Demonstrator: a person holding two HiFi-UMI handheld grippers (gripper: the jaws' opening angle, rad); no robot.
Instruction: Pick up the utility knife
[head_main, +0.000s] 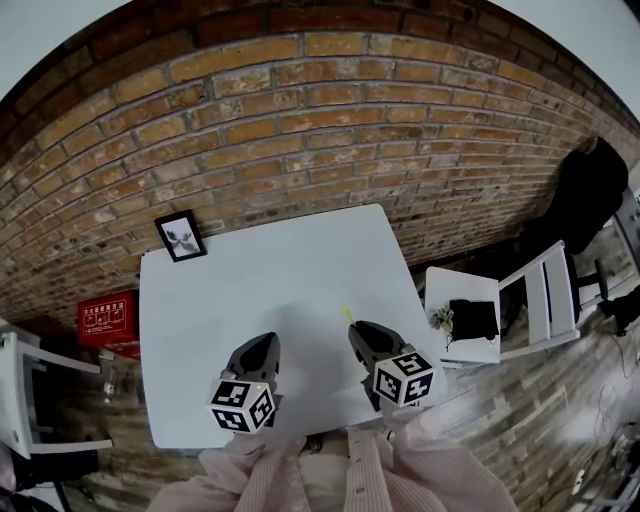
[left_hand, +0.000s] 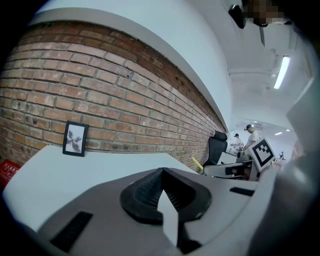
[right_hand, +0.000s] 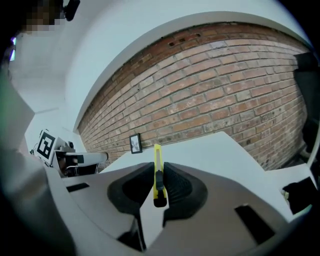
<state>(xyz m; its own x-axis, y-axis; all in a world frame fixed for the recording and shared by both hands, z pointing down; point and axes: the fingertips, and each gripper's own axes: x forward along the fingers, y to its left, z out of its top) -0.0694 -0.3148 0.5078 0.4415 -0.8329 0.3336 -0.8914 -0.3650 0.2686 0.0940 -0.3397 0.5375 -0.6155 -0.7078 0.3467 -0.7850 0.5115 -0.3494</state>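
Red-brown brick wall (head_main: 300, 110), coursed, matt. Counter (head_main: 270, 260): white, smooth, rectangular; small black-framed picture (head_main: 181, 236) leaning at its back edge. Utility knife (right_hand: 158, 165): slim, yellow with a black slider, clamped on edge between the right tool's (head_main: 362, 332) ribbed black pads, tip projecting forward. Left tool (left_hand: 161, 172): grey shell, clenched, empty.

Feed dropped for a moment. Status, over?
Right gripper shut on utility knife, above table. Left gripper shut, empty. Only a picture frame, far corner, well clear.
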